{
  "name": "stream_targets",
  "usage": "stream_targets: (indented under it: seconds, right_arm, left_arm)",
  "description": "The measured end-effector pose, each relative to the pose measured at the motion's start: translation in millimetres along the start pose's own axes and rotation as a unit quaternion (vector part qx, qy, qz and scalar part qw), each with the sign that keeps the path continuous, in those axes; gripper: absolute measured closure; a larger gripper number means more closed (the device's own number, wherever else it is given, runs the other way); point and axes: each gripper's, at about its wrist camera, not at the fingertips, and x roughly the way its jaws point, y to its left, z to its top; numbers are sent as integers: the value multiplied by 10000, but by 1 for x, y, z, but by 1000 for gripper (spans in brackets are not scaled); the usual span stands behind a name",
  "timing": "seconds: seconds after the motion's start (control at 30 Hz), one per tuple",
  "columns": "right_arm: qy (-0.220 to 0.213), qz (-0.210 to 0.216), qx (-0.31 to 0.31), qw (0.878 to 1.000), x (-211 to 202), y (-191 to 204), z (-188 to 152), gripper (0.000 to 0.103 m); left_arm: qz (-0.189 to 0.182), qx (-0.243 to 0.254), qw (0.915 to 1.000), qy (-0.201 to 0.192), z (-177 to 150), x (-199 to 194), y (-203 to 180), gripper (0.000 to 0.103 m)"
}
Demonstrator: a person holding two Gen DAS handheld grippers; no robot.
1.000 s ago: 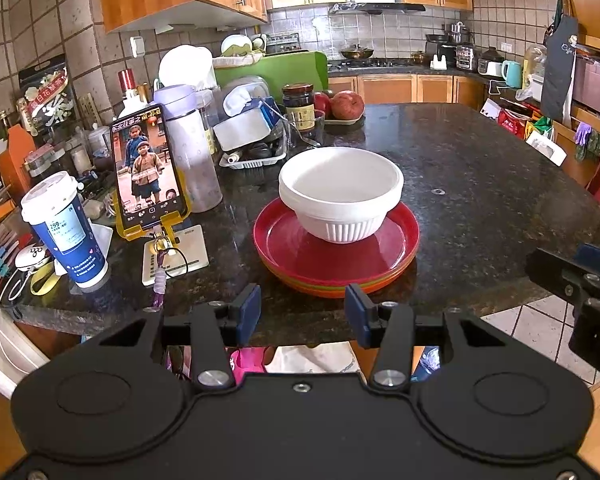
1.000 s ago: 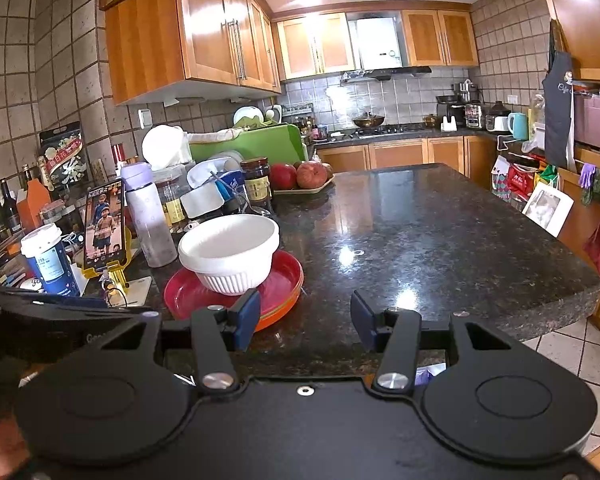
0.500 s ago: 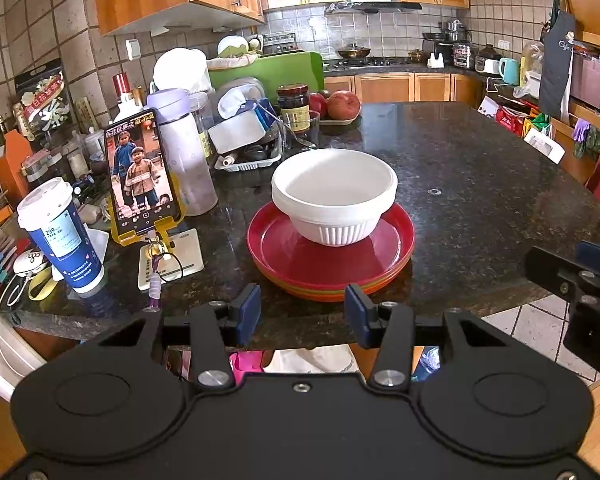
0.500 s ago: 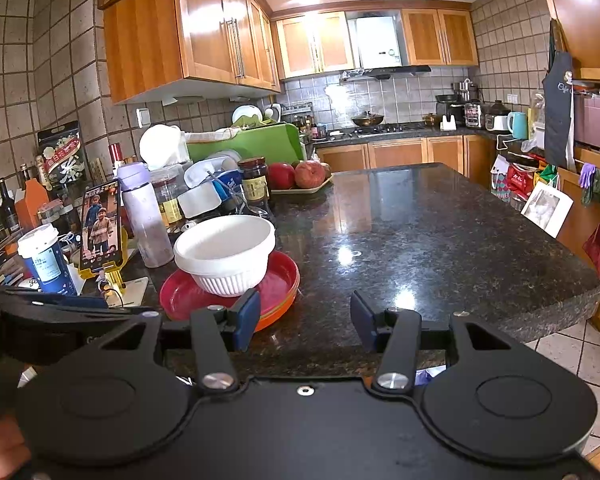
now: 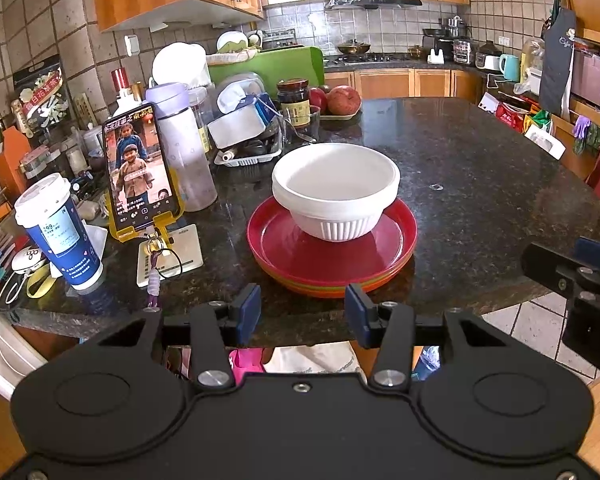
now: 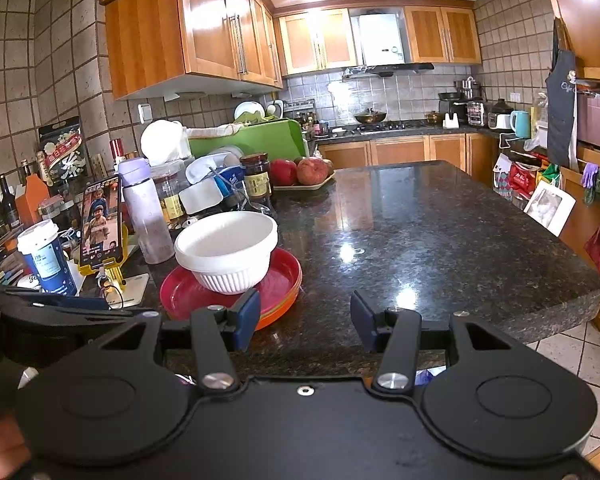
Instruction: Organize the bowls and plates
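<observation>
While both grippers hang short of the dark speckled granite counter [image 5: 480, 184], the left gripper [image 5: 302, 312] and right gripper [image 6: 304, 320] stand with jaws apart, holding nothing. Nested white ribbed bowls [image 5: 336, 196] sit on stacked red and orange plates [image 5: 332, 256] near the counter's edge. A careless nudge could slide the stack off.

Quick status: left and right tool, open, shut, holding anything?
Left tool: open, empty, short of the stacked red plates.
Right tool: open, empty.
</observation>
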Motion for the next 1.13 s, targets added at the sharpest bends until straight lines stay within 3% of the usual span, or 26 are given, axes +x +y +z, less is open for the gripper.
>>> stream_targets:
  seconds: [1.13]
  right_arm:
    - [94,65,-8,9999,7,-6,0,50]
  left_arm:
    - [16,-64,9999,124,0,7,-3,48]
